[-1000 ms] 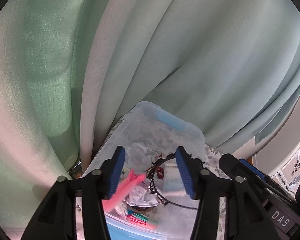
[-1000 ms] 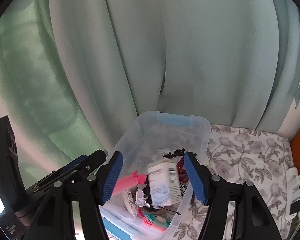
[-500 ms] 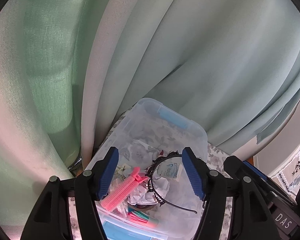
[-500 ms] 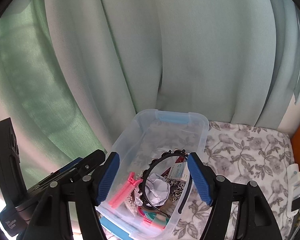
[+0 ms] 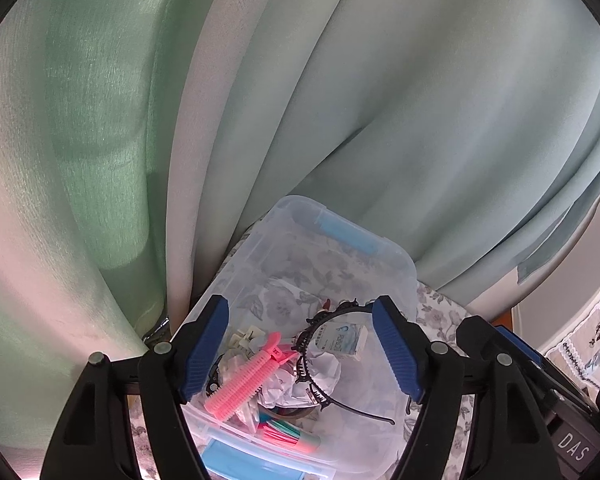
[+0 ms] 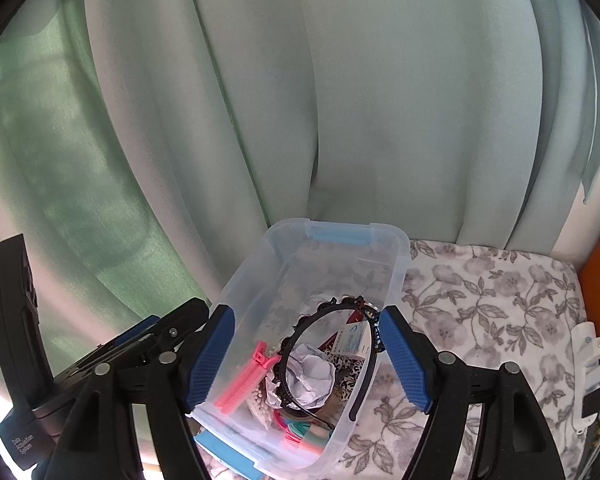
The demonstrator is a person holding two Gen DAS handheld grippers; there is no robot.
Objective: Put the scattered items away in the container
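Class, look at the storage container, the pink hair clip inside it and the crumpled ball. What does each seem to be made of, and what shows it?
Container: clear glossy plastic; the floral cloth shows through its walls.
Pink hair clip: probably matte moulded plastic, with even ridges.
Crumpled ball: likely white paper, sharply creased.

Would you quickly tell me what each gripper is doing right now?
Left gripper: open, just widened, holding nothing.
Right gripper: open, just widened, holding nothing.
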